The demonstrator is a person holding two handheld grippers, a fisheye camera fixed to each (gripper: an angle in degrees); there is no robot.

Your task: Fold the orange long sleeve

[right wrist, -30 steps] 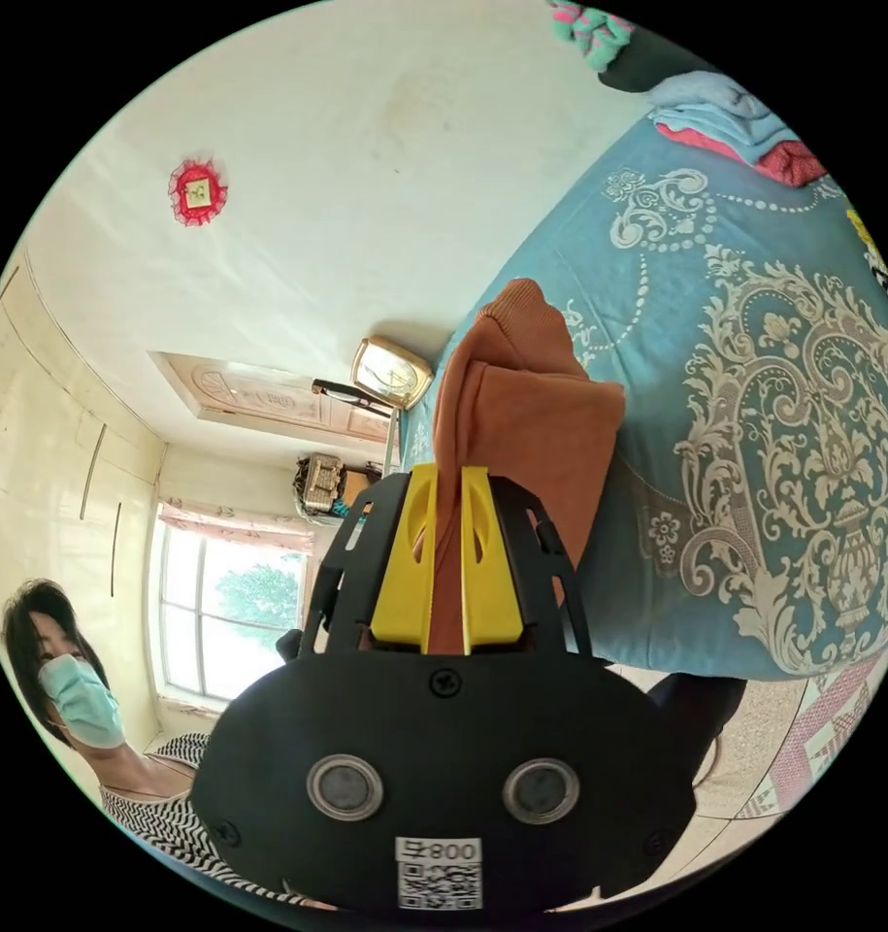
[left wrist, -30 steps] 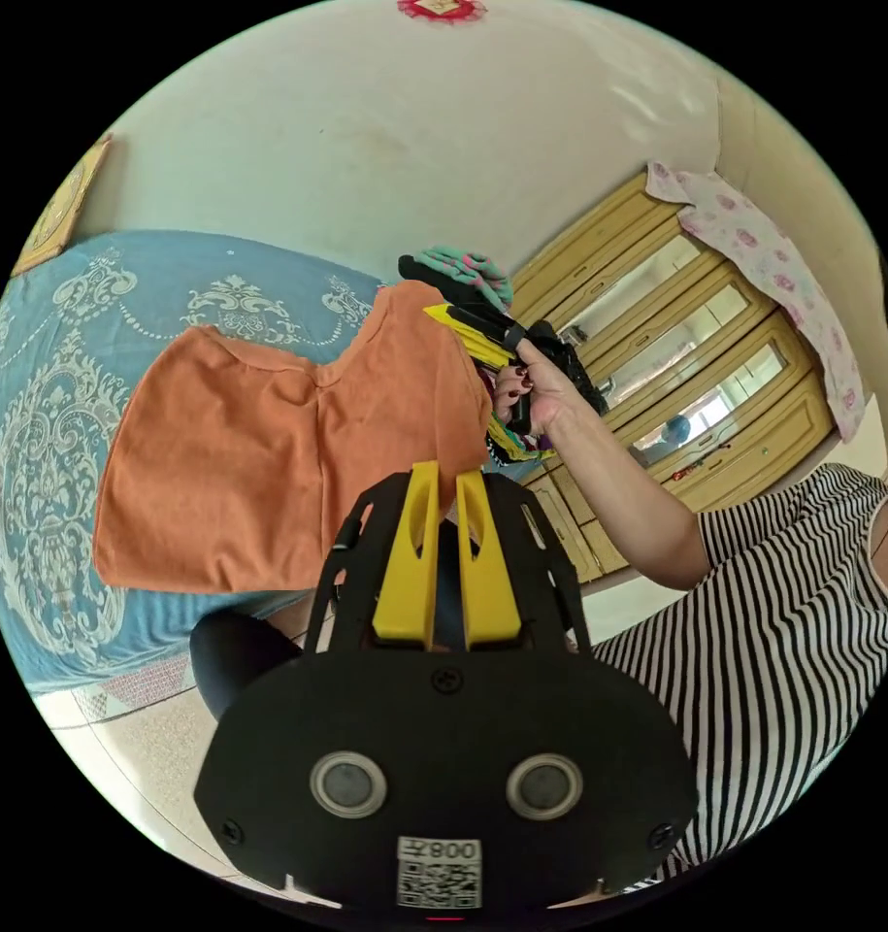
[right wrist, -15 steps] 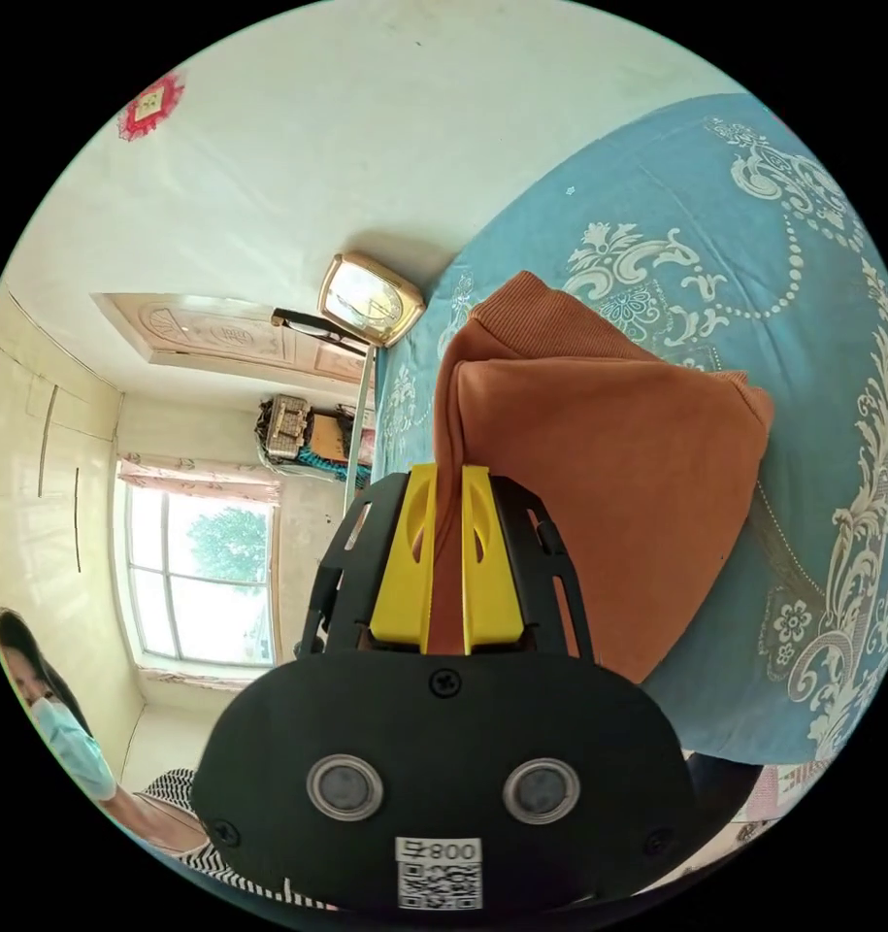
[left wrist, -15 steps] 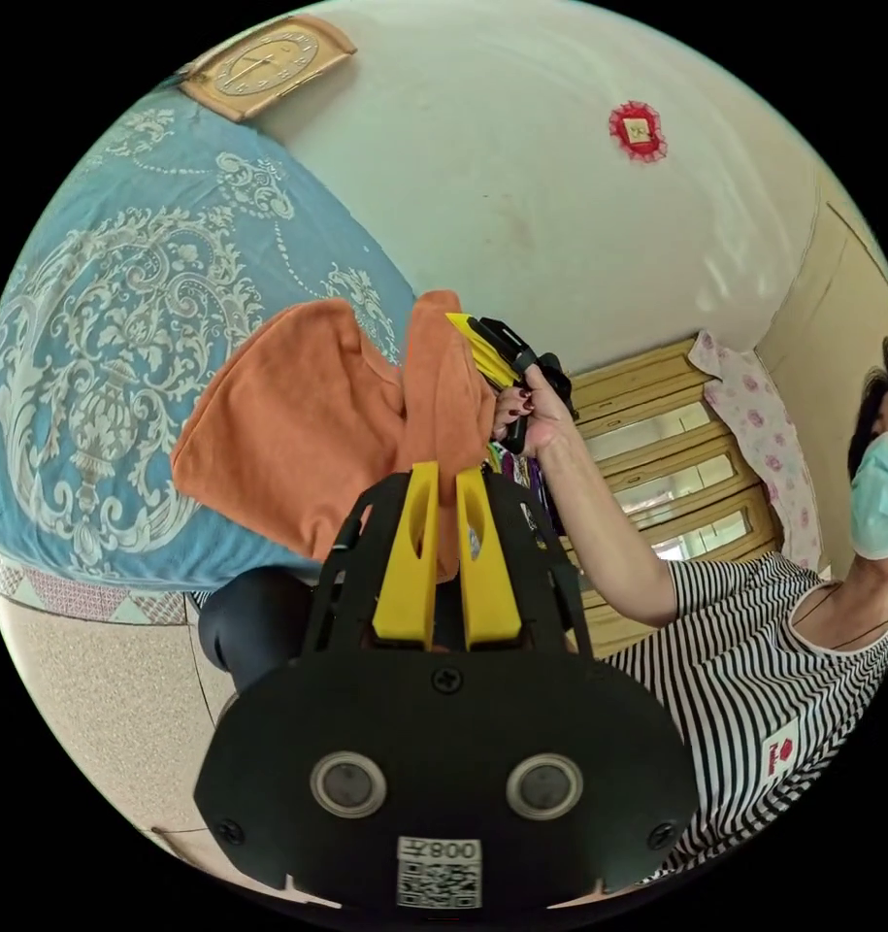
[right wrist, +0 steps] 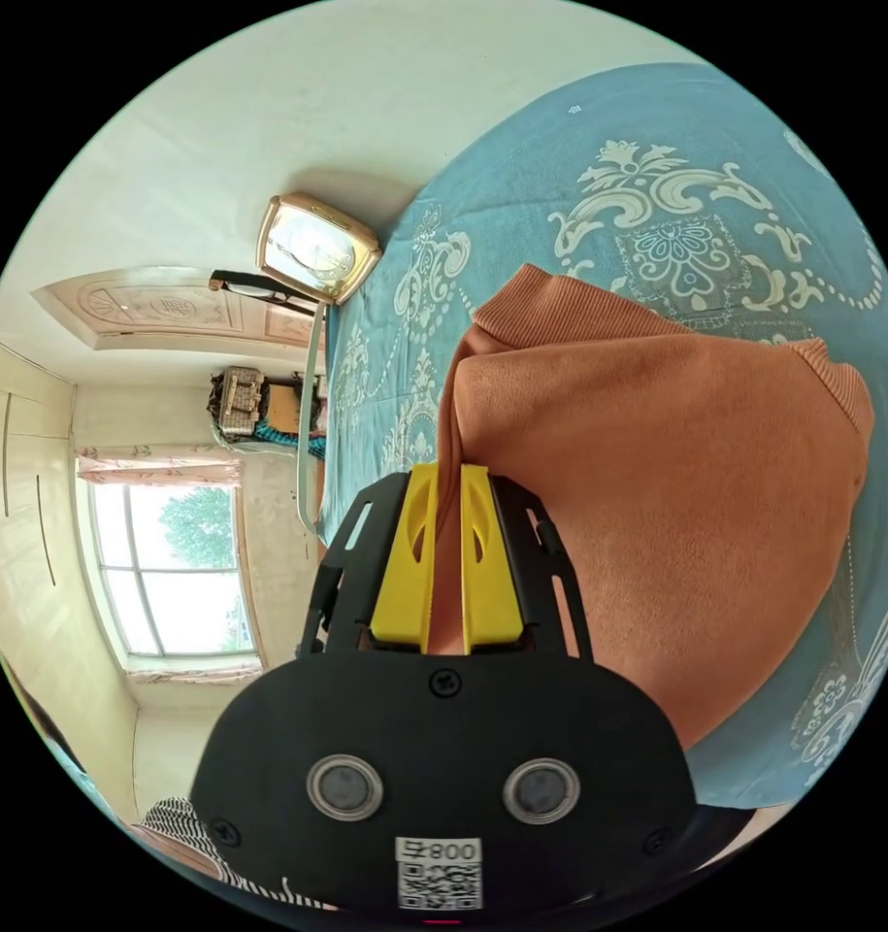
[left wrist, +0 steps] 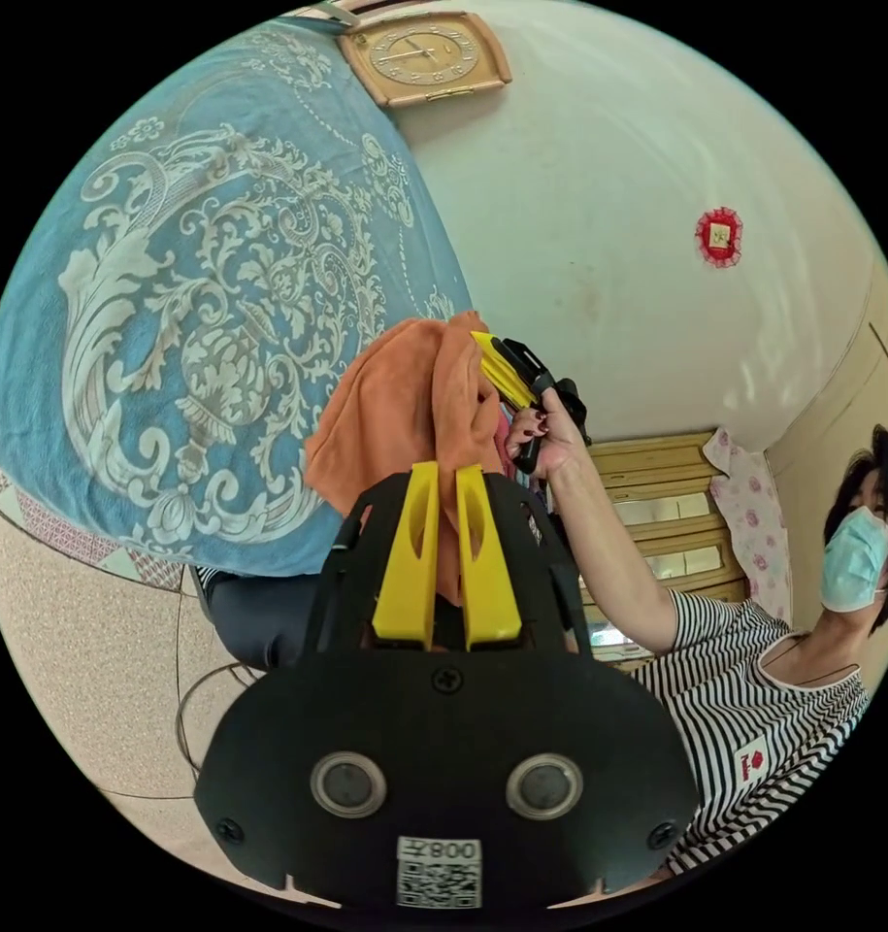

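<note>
The orange long sleeve (left wrist: 405, 417) hangs in the air in front of the blue patterned bed cover (left wrist: 172, 291), held up by both grippers. My left gripper (left wrist: 443, 476) is shut on a bunched edge of it. The right gripper (left wrist: 497, 364), held in a person's hand (left wrist: 550, 442), grips the garment's upper edge just beyond. In the right gripper view the orange long sleeve (right wrist: 676, 495) spreads wide to the right, and my right gripper (right wrist: 447, 476) is shut on its folded edge, with a ribbed hem at the top.
A person in a striped top (left wrist: 764, 699) stands at the right. A clock (left wrist: 426, 58) hangs on the wall above the bed. A wooden cabinet (left wrist: 667, 515) is behind the arm. A window (right wrist: 186, 573) and the blue bed cover (right wrist: 657, 194) lie beyond.
Both views have rolled and swung with the hands. The garment, spread wide a second ago, now hangs bunched and narrow between the grippers in the left gripper view; it looms larger in the right gripper view.
</note>
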